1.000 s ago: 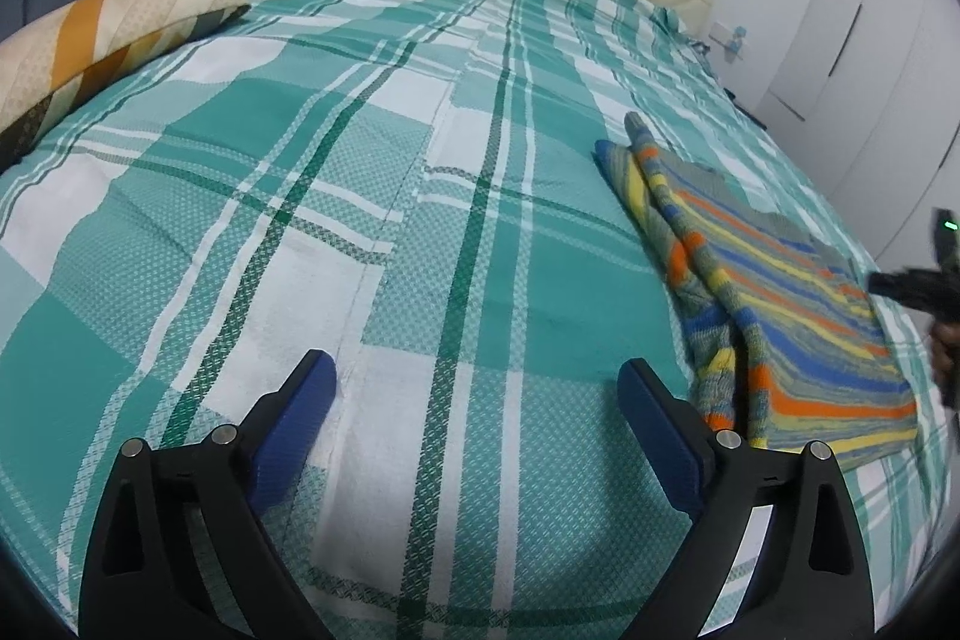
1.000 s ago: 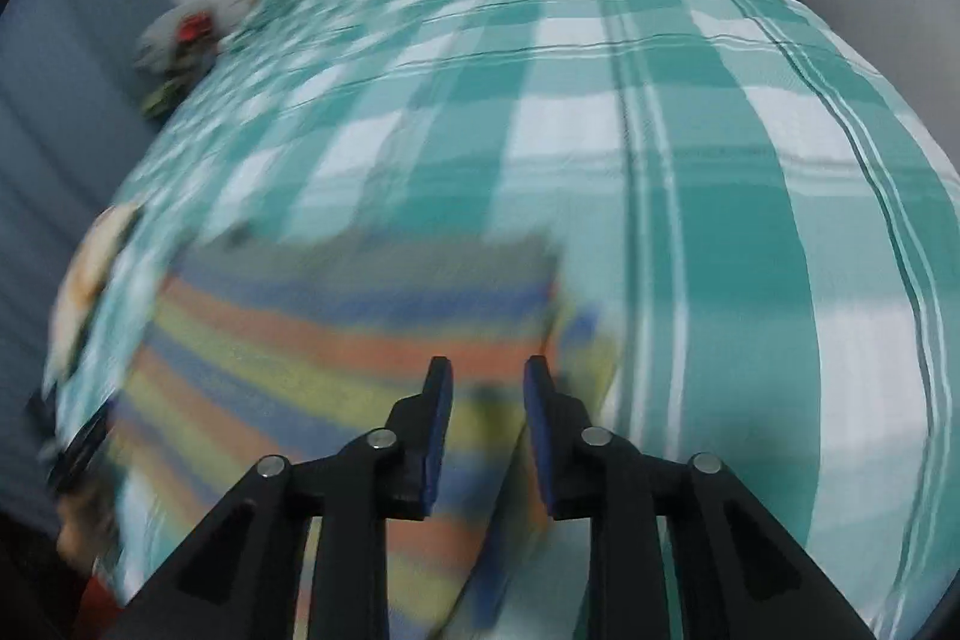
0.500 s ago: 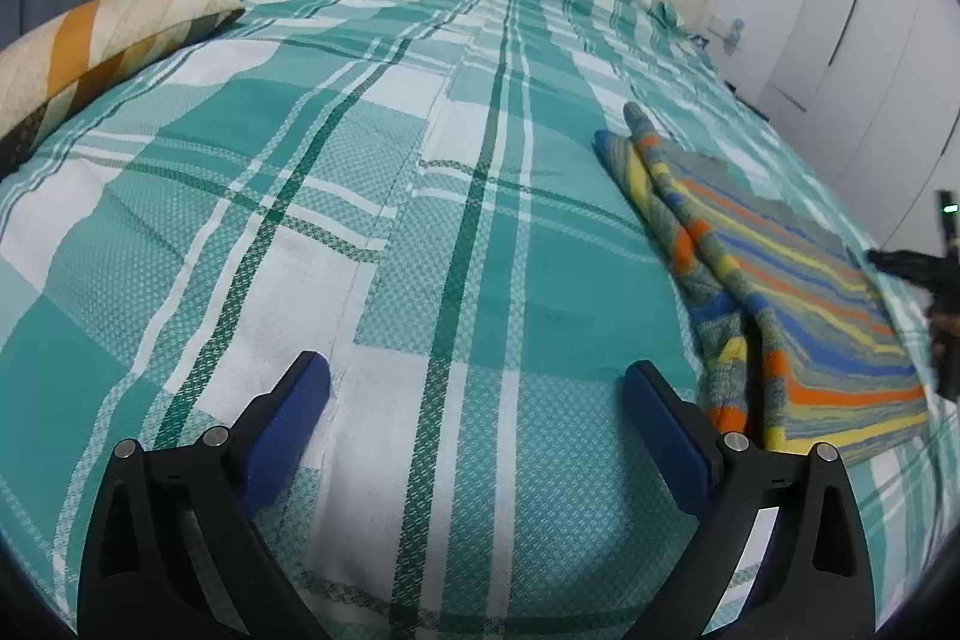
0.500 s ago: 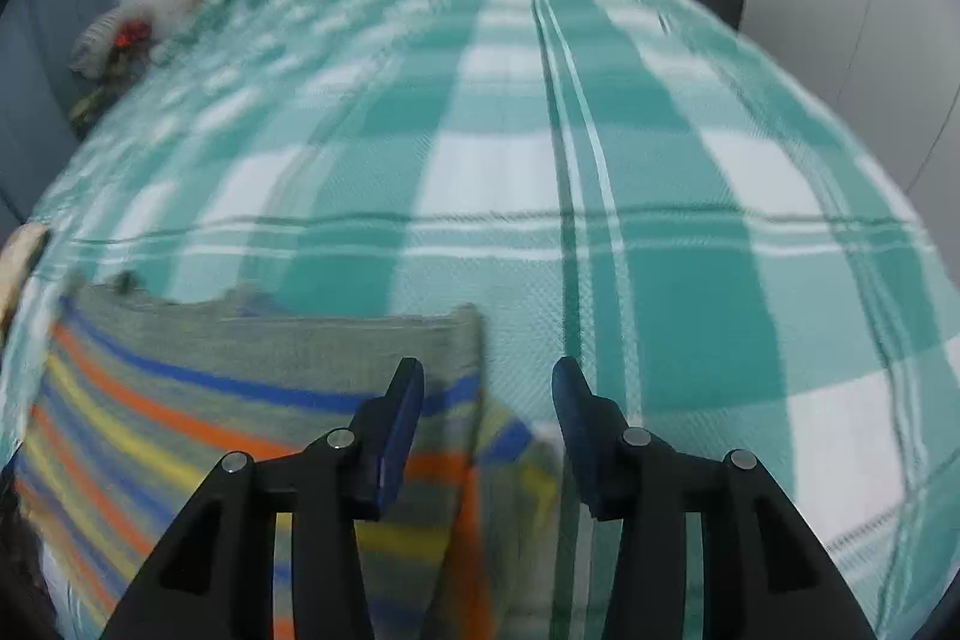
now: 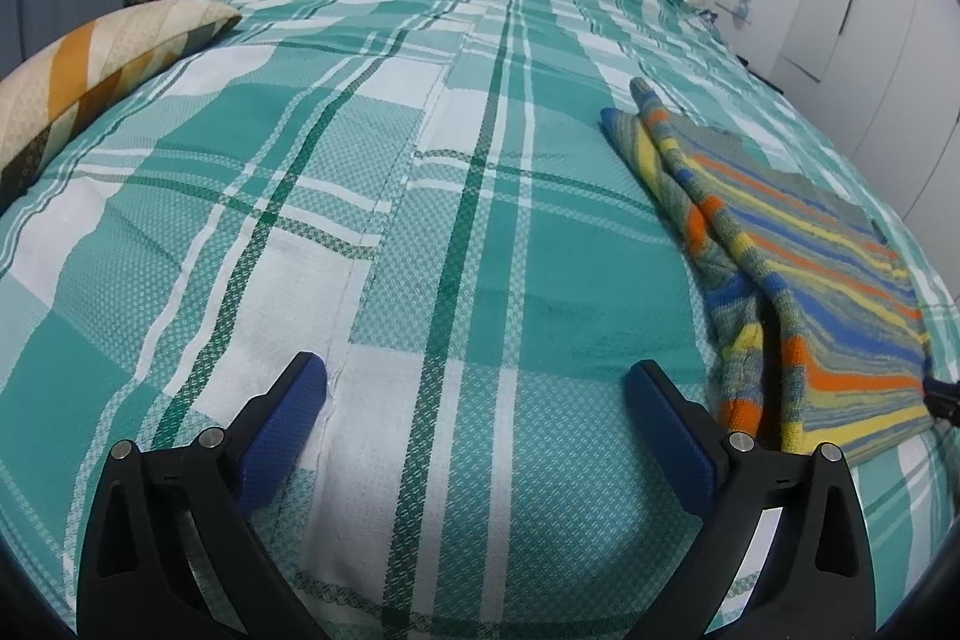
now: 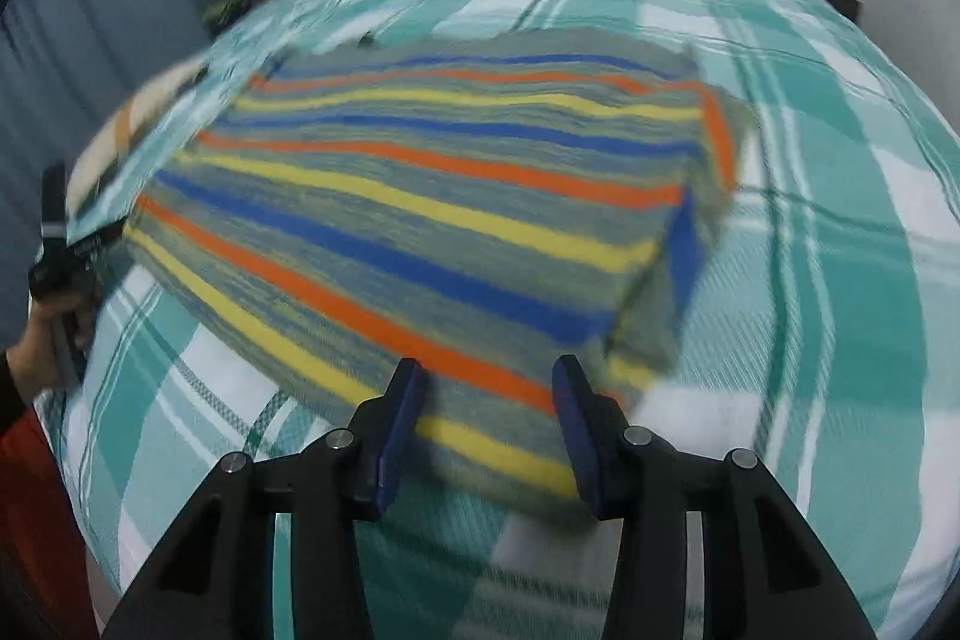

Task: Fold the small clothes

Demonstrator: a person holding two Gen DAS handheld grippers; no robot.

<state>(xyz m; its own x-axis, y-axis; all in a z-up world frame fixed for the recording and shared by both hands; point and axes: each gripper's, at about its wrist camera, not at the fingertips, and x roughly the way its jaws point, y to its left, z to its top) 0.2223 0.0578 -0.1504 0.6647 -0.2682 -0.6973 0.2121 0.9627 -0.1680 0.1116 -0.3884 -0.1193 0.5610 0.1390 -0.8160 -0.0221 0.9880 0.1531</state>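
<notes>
The striped sweater [image 5: 798, 280] lies folded flat on the bed [image 5: 420, 220], to the right of the bed's middle. The left tongs [image 5: 477, 403] are spread wide over bare bedspread beside the sweater. The right tongs [image 6: 487, 403] are apart, holding nothing, at the sweater's near edge.

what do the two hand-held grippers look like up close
Both match: the left hand-held gripper and right hand-held gripper each have black plastic linkage arms with triangular cut-outs and silver pivot pins, ending in flat blue textured pads. No cables show. The person's sleeve looks red.
</notes>
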